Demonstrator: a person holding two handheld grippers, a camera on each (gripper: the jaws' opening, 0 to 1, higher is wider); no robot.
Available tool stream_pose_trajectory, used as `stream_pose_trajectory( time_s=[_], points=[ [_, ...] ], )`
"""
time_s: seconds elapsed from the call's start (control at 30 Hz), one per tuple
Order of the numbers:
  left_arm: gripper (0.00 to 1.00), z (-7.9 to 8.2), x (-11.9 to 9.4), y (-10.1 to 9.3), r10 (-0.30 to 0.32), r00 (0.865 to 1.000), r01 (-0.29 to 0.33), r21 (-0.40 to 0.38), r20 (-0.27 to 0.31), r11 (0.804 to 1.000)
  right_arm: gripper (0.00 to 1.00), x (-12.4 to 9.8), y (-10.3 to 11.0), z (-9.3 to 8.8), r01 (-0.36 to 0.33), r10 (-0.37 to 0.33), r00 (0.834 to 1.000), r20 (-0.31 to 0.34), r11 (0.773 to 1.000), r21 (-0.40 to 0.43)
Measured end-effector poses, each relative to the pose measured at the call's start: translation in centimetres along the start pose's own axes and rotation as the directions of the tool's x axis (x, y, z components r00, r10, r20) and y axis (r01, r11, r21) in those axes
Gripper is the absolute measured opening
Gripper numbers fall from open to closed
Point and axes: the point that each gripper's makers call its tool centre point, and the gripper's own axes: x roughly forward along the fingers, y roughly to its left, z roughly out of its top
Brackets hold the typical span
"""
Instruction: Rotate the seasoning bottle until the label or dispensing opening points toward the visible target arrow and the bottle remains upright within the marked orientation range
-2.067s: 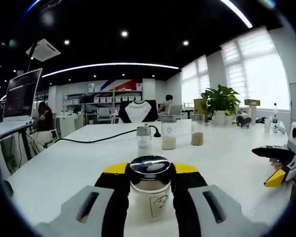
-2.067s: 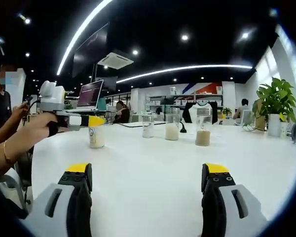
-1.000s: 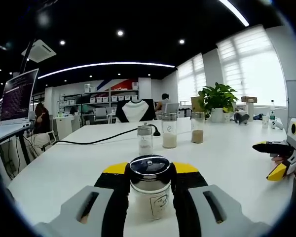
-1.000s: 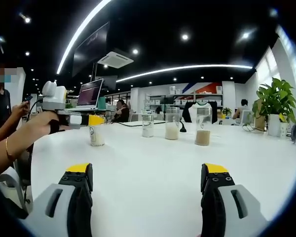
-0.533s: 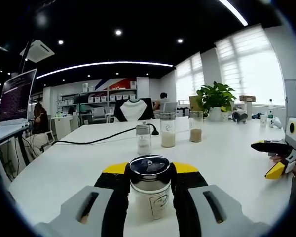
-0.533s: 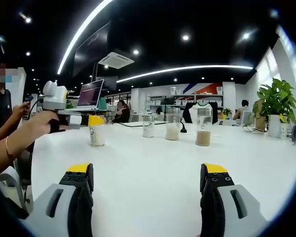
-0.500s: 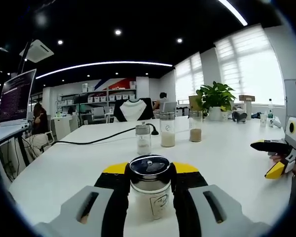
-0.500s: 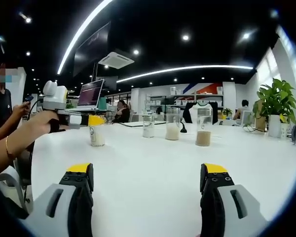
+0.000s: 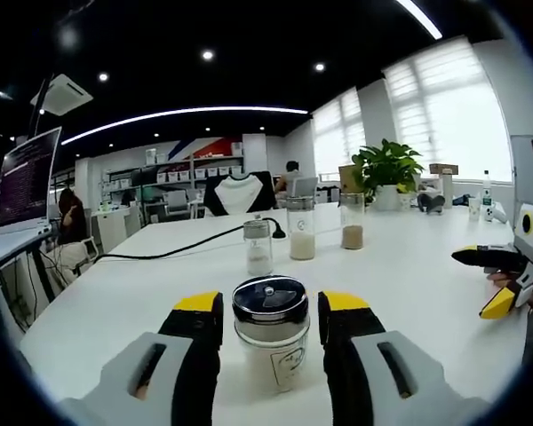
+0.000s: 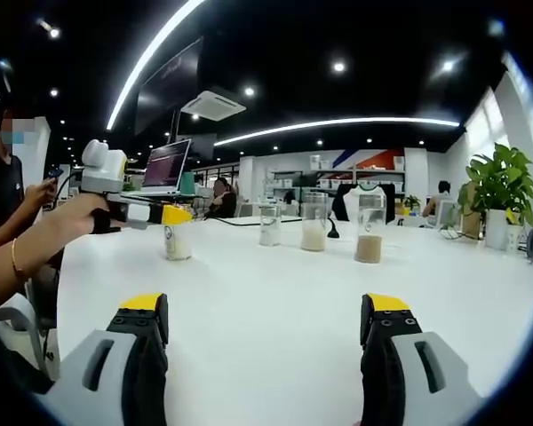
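Observation:
The seasoning bottle [image 9: 271,342] is a clear glass jar with a shiny metal lid and a printed label. It stands upright on the white table [image 9: 409,275], between the jaws of my left gripper [image 9: 271,302]. Those jaws are open, with a small gap on each side of the lid. From the right gripper view the same bottle [image 10: 178,241] is far off to the left, with the left gripper [image 10: 173,216] at it and a person's hand behind. My right gripper [image 10: 266,306] is open over bare table, nothing between its fingers; its yellow tips [image 9: 497,282] enter the left gripper view from the right.
Three more jars stand in a row further back: a small one [image 9: 258,248], one with white powder [image 9: 301,238], one with brown powder [image 9: 353,228]. A black cable [image 9: 160,253] runs across the table. A potted plant [image 9: 386,169] and a laptop [image 9: 27,182] sit at the edges.
My left gripper's jaws have parted and let go of the bottle, which stays upright between them. The right gripper has barely moved.

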Motion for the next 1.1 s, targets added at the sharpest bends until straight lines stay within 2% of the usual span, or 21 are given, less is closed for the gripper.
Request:
stream_pose_trajectory(
  time_s=[0.1, 0.2, 0.3, 0.47, 0.6, 0.7, 0.83, 0.97, 1.1],
  points=[
    [0.51, 0.4, 0.0, -0.3, -0.005, 1.0, 0.005, 0.001, 0.012, 1.0, 0.91, -0.1, 0.0, 0.2, -0.001, 0.001, 1.0, 0.012, 1.0, 0.009],
    [0.59, 0.8, 0.0, -0.5, -0.011, 1.0, 0.011, 0.023, 0.016, 1.0, 0.91, -0.4, -0.1, 1.0, 0.0, -0.003, 0.998, 0.07, 0.999, 0.054],
    [0.64, 1.3, 0.0, -0.6, -0.011, 0.999, 0.01, 0.03, 0.031, 1.0, 0.94, -0.5, -0.2, 1.3, -0.008, 0.0, 0.996, 0.089, 0.996, 0.088],
    [0.69, 2.6, 0.2, 0.0, 0.021, 0.998, -0.022, 0.018, 0.059, 1.0, 0.95, -0.4, 0.1, 1.1, -0.002, -0.002, 0.997, 0.071, 0.998, 0.059],
    [0.73, 3.6, 0.9, 0.1, 0.023, 0.998, -0.025, 0.036, 0.05, 0.999, 0.95, -0.3, 0.2, 0.9, -0.006, 0.003, 0.998, 0.062, 0.999, 0.045],
    [0.73, 4.9, 1.4, -0.1, 0.022, 0.997, -0.026, 0.049, 0.074, 0.998, 0.94, -0.4, 0.2, 0.9, 0.0, -0.002, 0.998, 0.06, 0.999, 0.037],
    [0.74, 5.6, 1.9, -0.4, 0.019, 0.996, -0.024, 0.058, 0.087, 0.998, 0.94, -0.4, 0.0, 1.0, 0.001, -0.004, 0.998, 0.063, 0.999, 0.047],
    [0.76, 5.8, 2.7, -0.7, 0.02, 0.997, -0.024, 0.048, 0.072, 0.999, 0.94, -0.4, 0.0, 1.1, -0.004, 0.0, 0.998, 0.071, 0.999, 0.053],
    [0.76, 7.2, 3.5, -0.8, 0.04, 0.994, -0.044, 0.04, 0.099, 0.998, 0.94, -0.4, 0.0, 1.2, -0.007, 0.002, 0.997, 0.077, 0.998, 0.061]
  ],
)
